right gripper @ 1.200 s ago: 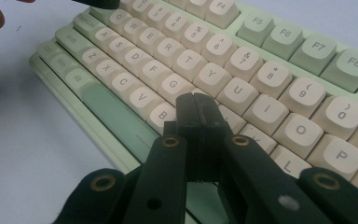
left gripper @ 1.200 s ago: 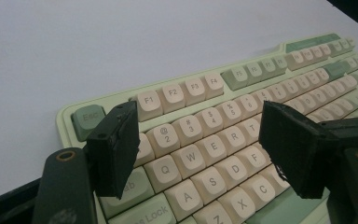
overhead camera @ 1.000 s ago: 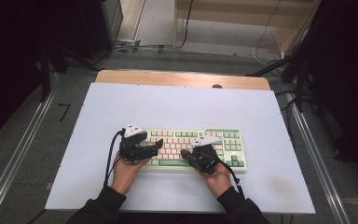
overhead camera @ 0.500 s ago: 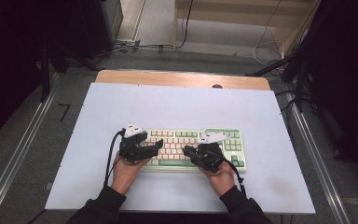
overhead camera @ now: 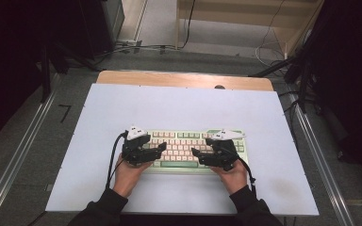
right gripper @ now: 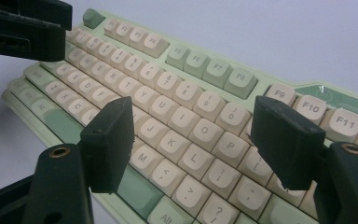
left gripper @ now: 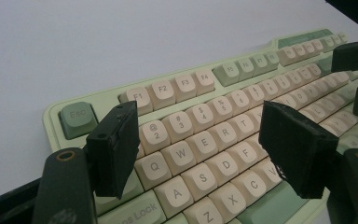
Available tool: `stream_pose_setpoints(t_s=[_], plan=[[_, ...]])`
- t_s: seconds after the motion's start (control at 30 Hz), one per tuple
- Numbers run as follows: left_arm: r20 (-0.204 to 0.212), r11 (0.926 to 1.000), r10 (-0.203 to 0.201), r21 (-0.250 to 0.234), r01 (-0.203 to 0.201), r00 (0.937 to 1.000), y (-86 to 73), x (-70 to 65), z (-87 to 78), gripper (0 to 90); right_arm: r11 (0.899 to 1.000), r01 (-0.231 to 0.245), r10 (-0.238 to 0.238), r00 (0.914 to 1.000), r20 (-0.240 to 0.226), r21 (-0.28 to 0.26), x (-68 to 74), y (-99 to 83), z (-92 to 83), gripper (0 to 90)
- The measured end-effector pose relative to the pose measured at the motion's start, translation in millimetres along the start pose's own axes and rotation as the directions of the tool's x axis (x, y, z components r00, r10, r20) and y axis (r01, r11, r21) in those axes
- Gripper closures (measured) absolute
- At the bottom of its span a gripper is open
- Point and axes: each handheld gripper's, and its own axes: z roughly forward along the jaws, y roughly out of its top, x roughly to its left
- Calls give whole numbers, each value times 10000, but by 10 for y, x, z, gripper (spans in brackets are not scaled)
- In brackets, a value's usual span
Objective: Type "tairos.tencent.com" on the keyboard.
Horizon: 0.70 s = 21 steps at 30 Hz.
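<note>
Your keyboard lies flat near your edge of the matte white table, a long pale-green plastic case with rounded corners and rows of smooth cream keycaps, broken by green function and modifier keys. Your left gripper hovers over its left end with the jaws spread apart and nothing between them; its blocky black pads hang above the Q, W, A and S keys. Your right gripper sits over the right half, its jaws having just been opening, released and gripping nothing; its squared, dull black pads frame the J, K, L, O and P keys.
</note>
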Motion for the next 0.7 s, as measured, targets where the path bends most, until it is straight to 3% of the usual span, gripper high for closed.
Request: stream_pose_setpoints(t_s=[0.53, 0.63, 0.7], plan=[[142, 9997, 230, -1, -230, 9996, -12, -70, -19, 315, 9999, -154, 155, 9998, 145, -50, -71, -19, -53, 275], [82, 9996, 288, -45, -288, 9996, -17, -73, -26, 362, 9999, -153, 154, 9997, 174, -52, -82, -23, -56, 275], [169, 9993, 366, -86, -365, 9992, -21, -74, -34, 440, 9998, -191, 193, 9996, 203, -73, -87, -27, -56, 276]])
